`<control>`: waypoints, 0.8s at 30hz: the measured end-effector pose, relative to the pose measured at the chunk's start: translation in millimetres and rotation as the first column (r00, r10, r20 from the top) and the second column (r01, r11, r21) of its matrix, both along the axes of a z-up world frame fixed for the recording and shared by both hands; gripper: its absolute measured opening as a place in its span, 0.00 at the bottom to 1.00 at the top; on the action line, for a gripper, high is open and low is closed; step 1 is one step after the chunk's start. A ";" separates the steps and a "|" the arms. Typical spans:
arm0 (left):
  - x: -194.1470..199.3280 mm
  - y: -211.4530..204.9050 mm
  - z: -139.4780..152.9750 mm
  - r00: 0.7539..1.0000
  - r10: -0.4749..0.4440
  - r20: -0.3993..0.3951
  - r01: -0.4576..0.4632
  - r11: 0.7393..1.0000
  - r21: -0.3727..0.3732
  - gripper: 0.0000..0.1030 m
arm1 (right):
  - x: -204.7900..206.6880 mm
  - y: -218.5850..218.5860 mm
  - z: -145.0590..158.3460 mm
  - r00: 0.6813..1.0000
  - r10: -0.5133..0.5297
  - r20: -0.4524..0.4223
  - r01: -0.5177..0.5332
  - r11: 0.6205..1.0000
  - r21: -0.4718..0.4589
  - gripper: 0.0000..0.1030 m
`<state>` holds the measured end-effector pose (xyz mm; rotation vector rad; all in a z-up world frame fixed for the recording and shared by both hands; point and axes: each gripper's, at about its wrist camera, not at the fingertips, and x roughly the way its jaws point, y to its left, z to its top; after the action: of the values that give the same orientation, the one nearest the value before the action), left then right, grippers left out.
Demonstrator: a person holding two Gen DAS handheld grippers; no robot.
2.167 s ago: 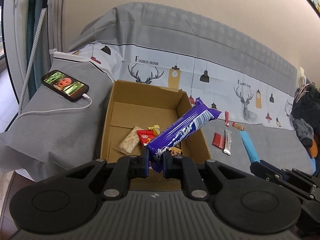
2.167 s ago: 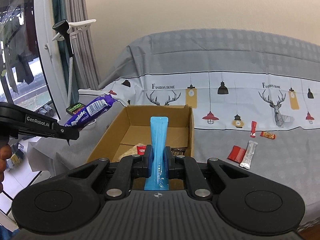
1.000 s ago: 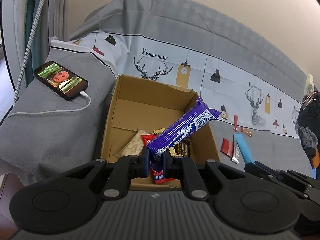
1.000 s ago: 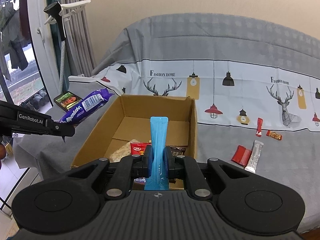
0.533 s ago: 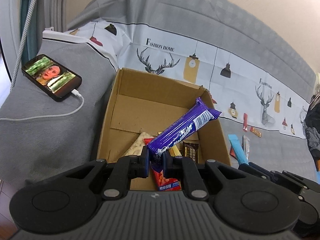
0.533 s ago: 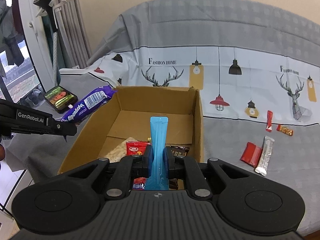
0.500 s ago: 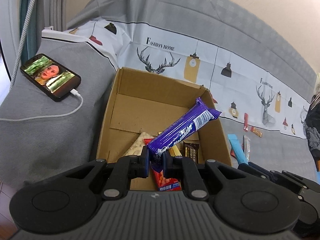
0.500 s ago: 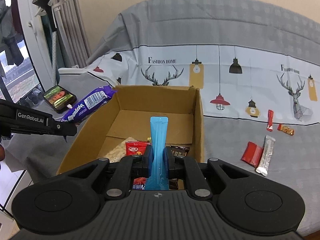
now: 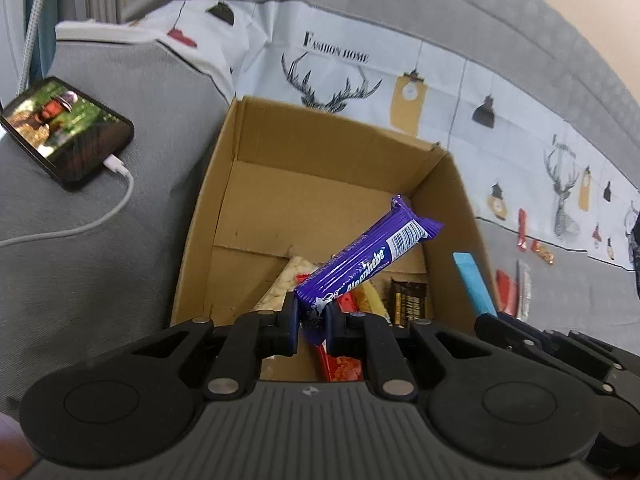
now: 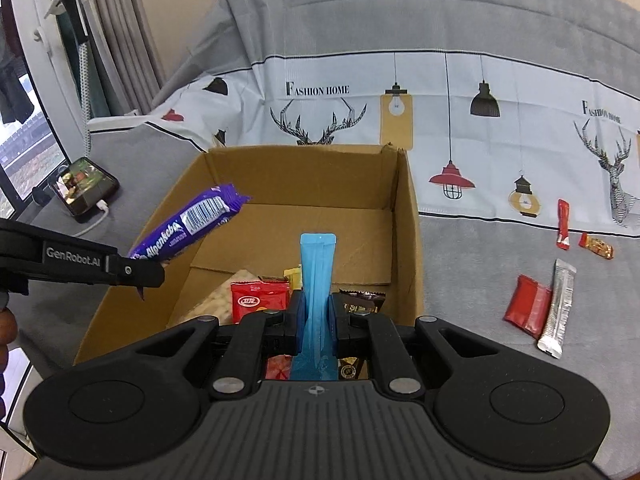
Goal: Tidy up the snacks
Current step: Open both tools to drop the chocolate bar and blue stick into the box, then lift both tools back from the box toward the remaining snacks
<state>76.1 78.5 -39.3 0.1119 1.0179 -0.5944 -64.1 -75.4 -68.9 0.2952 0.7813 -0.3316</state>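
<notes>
Sofa; bare box floor, seemingly, beyond purple bar.

I'm working in a home, a living room by its look. A sofa under a printed cover, curtains by a window and a charging phone show it.

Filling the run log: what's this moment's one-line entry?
left tool: shut on purple bar | right tool: shut on blue stick | both above cardboard box
</notes>
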 end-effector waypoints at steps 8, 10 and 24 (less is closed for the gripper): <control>16.2 -17.2 -20.5 1.000 0.011 -0.020 -0.011 0.999 0.039 0.13 | 18.8 -10.1 -11.5 1.000 -0.012 -0.021 0.012 1.000 0.002 0.13; 18.9 -20.5 -23.6 1.000 0.008 -0.010 -0.008 0.999 0.050 0.14 | 24.0 -11.4 -12.0 1.000 -0.010 -0.017 0.010 1.000 -0.006 0.13; -5.5 1.9 -21.0 0.999 0.047 0.005 -0.047 0.991 0.124 1.00 | 0.4 -0.4 -4.9 0.997 -0.062 -0.054 0.062 0.998 -0.017 0.82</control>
<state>70.6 80.4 -60.3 0.1972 1.0525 -0.4882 -63.7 -75.8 -73.8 0.2976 0.8238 -0.4051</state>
